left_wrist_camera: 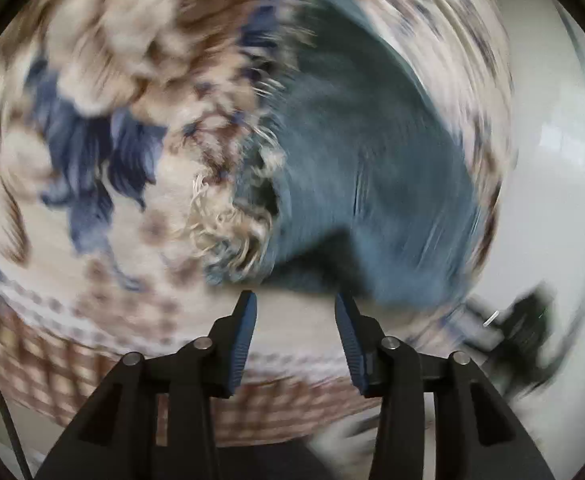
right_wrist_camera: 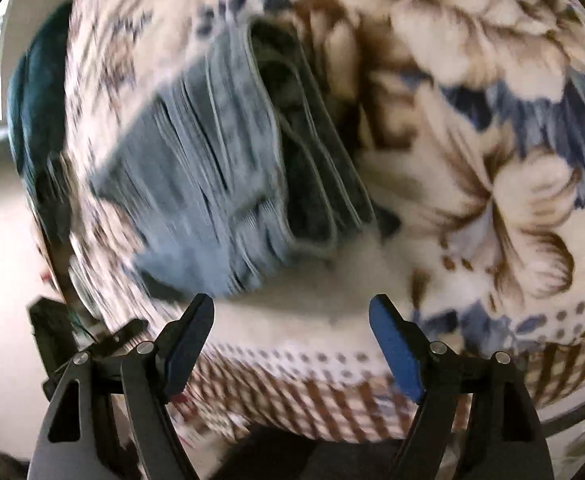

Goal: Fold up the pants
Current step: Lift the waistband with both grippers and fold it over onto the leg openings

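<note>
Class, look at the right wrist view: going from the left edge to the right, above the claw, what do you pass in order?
Dark teal fabric → folded blue-grey pants → cream, brown and blue floral blanket. Both claws hang open, holding nothing.

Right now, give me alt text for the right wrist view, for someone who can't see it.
Blurred fisheye view: folded blue jeans lie on a floral blanket. The open right gripper, empty, hovers near them, its blue-padded fingers spread apart.
</note>
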Motion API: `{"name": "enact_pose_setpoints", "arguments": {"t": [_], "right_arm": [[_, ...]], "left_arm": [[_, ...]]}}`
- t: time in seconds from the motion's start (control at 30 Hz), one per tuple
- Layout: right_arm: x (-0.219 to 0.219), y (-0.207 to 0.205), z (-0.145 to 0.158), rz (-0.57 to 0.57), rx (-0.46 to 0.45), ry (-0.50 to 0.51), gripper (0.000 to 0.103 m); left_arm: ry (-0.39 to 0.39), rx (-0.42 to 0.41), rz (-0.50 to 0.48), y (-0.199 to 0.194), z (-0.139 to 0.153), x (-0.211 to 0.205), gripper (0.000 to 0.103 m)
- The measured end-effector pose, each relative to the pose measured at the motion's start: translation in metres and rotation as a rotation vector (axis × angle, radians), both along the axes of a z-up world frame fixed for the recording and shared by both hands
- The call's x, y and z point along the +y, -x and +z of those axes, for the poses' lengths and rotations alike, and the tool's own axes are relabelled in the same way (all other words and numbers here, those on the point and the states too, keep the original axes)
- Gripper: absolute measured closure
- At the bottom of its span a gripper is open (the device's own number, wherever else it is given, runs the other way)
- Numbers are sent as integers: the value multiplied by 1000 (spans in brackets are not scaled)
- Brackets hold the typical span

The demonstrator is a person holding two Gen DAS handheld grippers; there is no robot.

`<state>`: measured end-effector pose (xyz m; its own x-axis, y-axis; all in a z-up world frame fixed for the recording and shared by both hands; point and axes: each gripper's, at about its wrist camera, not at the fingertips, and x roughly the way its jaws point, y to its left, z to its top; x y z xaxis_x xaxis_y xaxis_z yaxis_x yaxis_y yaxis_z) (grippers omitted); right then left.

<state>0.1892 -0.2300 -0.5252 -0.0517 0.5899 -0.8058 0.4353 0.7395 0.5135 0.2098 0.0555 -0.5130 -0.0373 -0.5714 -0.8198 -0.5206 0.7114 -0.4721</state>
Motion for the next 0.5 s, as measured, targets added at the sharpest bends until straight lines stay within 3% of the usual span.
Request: {"name": "enact_pose_setpoints", "arguments": {"t": [0.1,0.17,0.27,0.3,0.33,0.4,0.47,0.5], "right_arm": [[-2,-1,-9,-87,18,-50,21],[-3,-4,-12,-137,24,-93,21],[2,-1,-13,-163,20,-82,30],[8,0,-12,-163,26,-60,41],[11,-2,-12,-164,31,-40,58],[11,-1,-10,-186,29,-11,74],[0,4,-8,-217,17,-20,80],[-4,5,-4,-223,11,-10,81]], "left_arm": [[178,88,237,-9,-27,6,64],[202,107,297,-17,-38,-1,64],[167,94,266,-33,-45,-16,66],[159,87,253,-37,-47,-22,69],[141,72,242,-41,-46,-24,85],[118,33,208,-50,-41,-36,93],[56,-3,147,-37,-31,-44,96],[-21,4,69,-39,-26,-49,96]]}}
